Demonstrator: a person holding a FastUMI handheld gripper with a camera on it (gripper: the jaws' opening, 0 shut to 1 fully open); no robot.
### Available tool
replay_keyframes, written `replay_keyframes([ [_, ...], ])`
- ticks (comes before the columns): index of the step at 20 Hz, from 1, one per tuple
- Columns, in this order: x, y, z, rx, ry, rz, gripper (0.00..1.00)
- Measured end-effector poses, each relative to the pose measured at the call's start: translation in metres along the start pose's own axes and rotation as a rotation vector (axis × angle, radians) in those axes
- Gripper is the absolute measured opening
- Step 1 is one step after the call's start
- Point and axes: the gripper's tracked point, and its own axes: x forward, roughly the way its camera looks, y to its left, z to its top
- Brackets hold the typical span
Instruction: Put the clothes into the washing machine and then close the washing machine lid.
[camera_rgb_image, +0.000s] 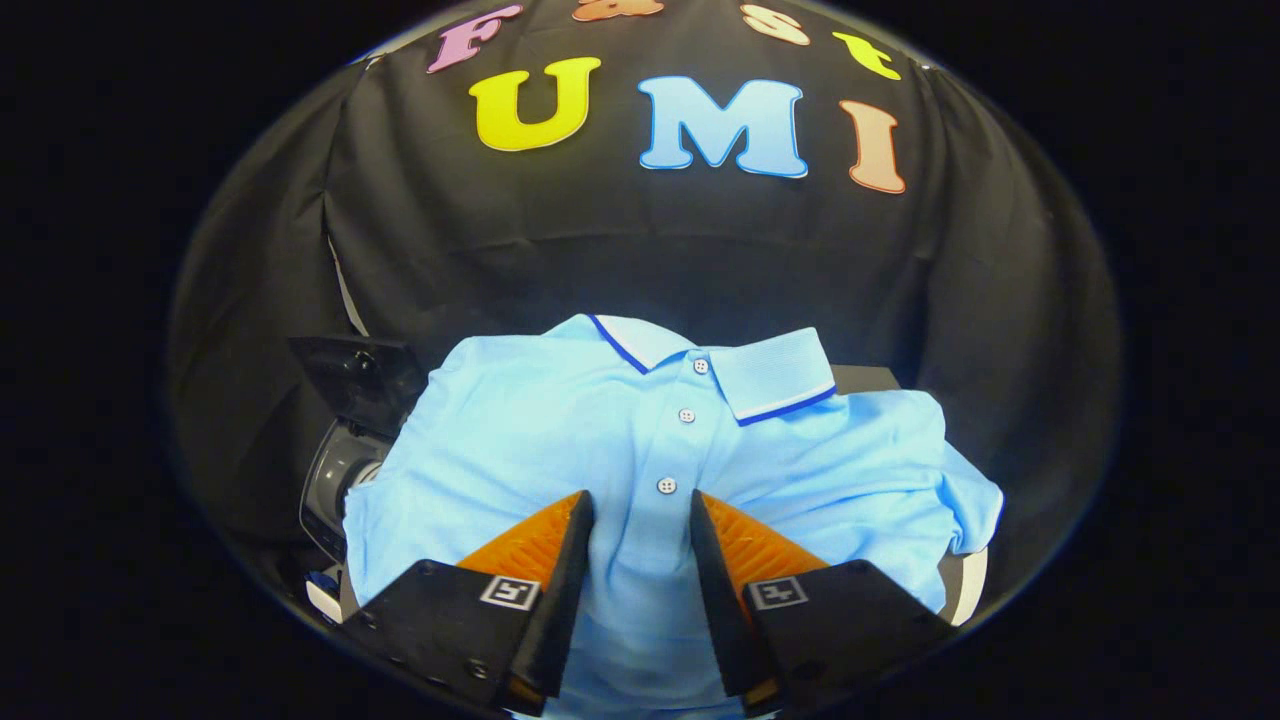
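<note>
Between the parted fingers (640, 510), low in frame, lies the shirt (560, 430): pale blue polo, buttoned placket, white collar edged dark blue, spread flat mid-frame. Left of it, the washer (345, 470) peeks out.

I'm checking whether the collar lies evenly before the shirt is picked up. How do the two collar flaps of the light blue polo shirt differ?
On the polo shirt, the right collar flap lies spread flat and wide, showing its dark blue and white edge stripe along the bottom. The left collar flap looks narrower and turned more upward, its stripe running diagonally toward the placket. Both are light blue with the same trim. The gripper straddles the button placket, fingers apart.
</note>
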Motion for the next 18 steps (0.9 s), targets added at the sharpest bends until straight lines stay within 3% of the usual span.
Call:
replay_keyframes([
  [1,0.000,0.001,0.000,0.003,0.000,0.001,0.58],
  [3,0.000,0.000,-0.001,0.001,0.010,0.009,0.58],
  [6,-0.001,-0.001,0.003,0.062,-0.038,0.033,0.02],
  [13,-0.003,-0.001,0.004,0.070,-0.073,0.055,0.02],
  [18,-0.019,0.007,0.013,0.220,-0.098,0.161,0.02],
])
